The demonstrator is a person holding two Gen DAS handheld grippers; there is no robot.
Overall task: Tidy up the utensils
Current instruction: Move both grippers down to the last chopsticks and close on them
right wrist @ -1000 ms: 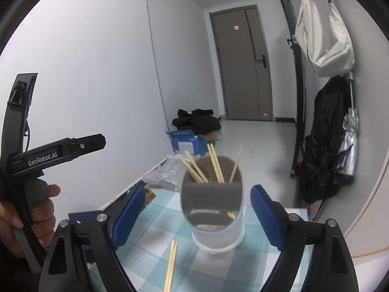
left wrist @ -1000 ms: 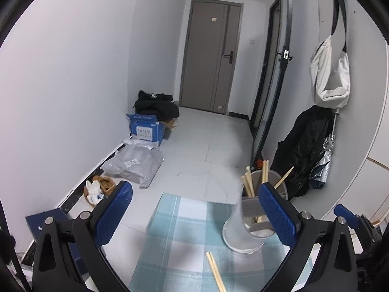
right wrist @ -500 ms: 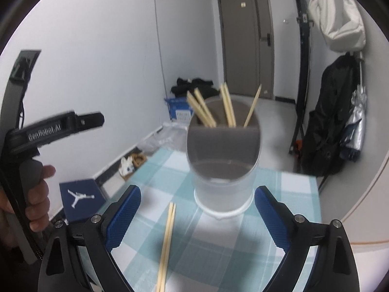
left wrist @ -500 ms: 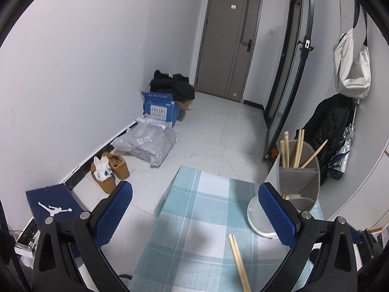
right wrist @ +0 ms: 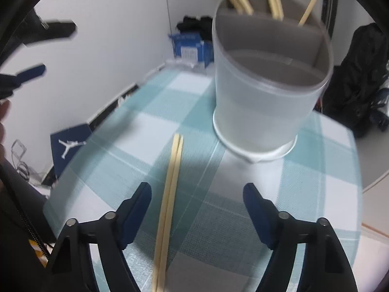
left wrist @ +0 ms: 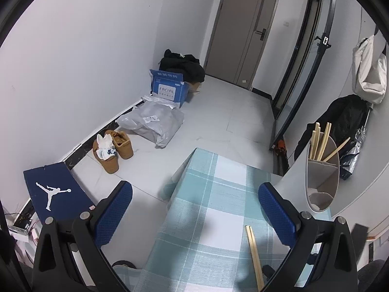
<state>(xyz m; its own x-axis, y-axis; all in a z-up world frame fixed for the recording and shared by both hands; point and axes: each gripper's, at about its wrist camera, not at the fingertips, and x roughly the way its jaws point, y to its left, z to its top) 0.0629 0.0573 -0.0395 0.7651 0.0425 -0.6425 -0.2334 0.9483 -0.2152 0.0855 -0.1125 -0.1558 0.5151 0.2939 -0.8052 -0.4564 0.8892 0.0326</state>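
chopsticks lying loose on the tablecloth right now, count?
2: a side-by-side pair of chopsticks flat on the checked tablecloth, in front of the holder. Their near ends run out of view; more stand in the holder.

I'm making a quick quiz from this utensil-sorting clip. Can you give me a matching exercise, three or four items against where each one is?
Things:
1. pair of chopsticks
2. utensil holder
3. tan shoes
4. white bag

Places:
A. hanging on the wall
B. on the floor by the wall
C. lying flat on the checked tablecloth
D. standing upright on the table, chopsticks in its back compartment

Pairs: 1-C, 2-D, 3-B, 4-A
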